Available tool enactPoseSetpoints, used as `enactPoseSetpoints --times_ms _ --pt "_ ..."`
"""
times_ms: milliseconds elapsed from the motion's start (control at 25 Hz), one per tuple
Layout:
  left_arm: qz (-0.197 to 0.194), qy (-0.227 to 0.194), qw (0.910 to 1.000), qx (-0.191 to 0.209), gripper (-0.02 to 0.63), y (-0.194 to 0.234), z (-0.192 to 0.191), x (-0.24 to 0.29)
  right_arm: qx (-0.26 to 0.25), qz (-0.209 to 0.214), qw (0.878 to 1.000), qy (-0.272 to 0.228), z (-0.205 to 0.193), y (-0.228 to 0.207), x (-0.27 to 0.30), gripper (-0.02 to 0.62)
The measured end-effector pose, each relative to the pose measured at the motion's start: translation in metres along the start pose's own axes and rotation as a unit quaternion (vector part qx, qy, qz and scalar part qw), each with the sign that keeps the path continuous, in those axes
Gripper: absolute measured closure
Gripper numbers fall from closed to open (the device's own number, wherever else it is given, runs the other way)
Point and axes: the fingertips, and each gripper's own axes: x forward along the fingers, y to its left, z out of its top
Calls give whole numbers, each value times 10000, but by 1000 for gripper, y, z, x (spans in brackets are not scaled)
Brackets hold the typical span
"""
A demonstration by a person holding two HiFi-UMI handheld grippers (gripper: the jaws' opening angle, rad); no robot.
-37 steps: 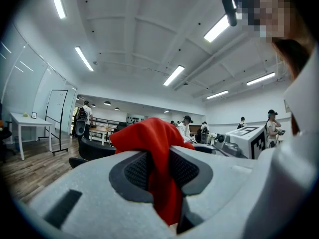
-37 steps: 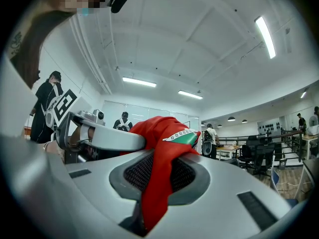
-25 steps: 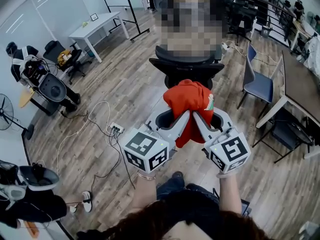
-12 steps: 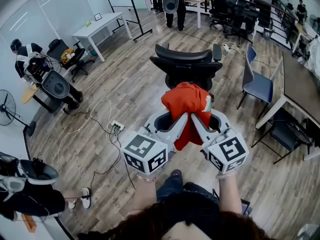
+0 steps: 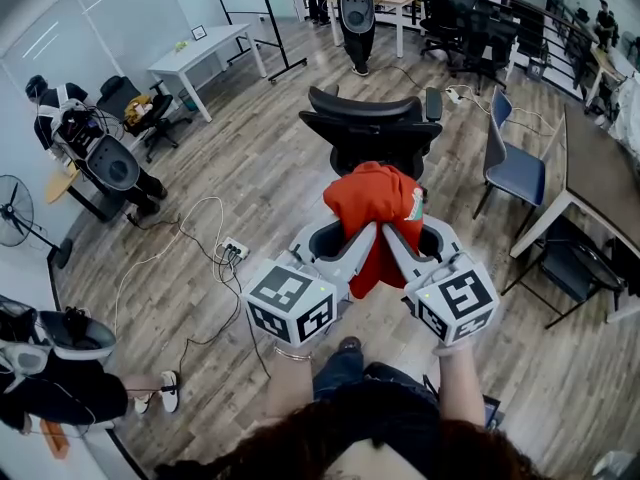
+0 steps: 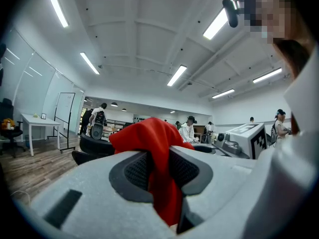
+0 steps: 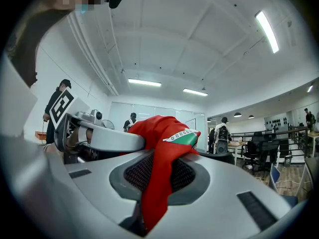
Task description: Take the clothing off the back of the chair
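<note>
A bunched red garment [image 5: 375, 203] with a green and white patch hangs in the air between my two grippers, clear of the black office chair [image 5: 373, 128] that stands just beyond it. My left gripper [image 5: 352, 240] is shut on the cloth's left side, and red fabric [image 6: 162, 173] runs down between its pads. My right gripper [image 5: 392, 240] is shut on the right side, with the garment [image 7: 159, 168] pinched between its pads and the patch [image 7: 183, 137] on top. Both grippers point level and meet in a V under the bundle.
A blue chair [image 5: 515, 163] and a dark desk [image 5: 600, 178] stand to the right. A power strip with cables [image 5: 232, 255] lies on the wood floor at left. A white table [image 5: 200, 53], a fan [image 5: 18, 218] and several people are further off.
The black chair has slid a little farther from the held garment, and people at the far end have come into view. Both grips on the garment are unchanged.
</note>
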Motion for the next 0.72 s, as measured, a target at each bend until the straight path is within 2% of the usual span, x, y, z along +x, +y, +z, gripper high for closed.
enactPoseSetpoints --times_ms 720 --pt "-7 51 9999 108 509 -6 0 10 31 5 10000 -17 -1 -9 -5 528"
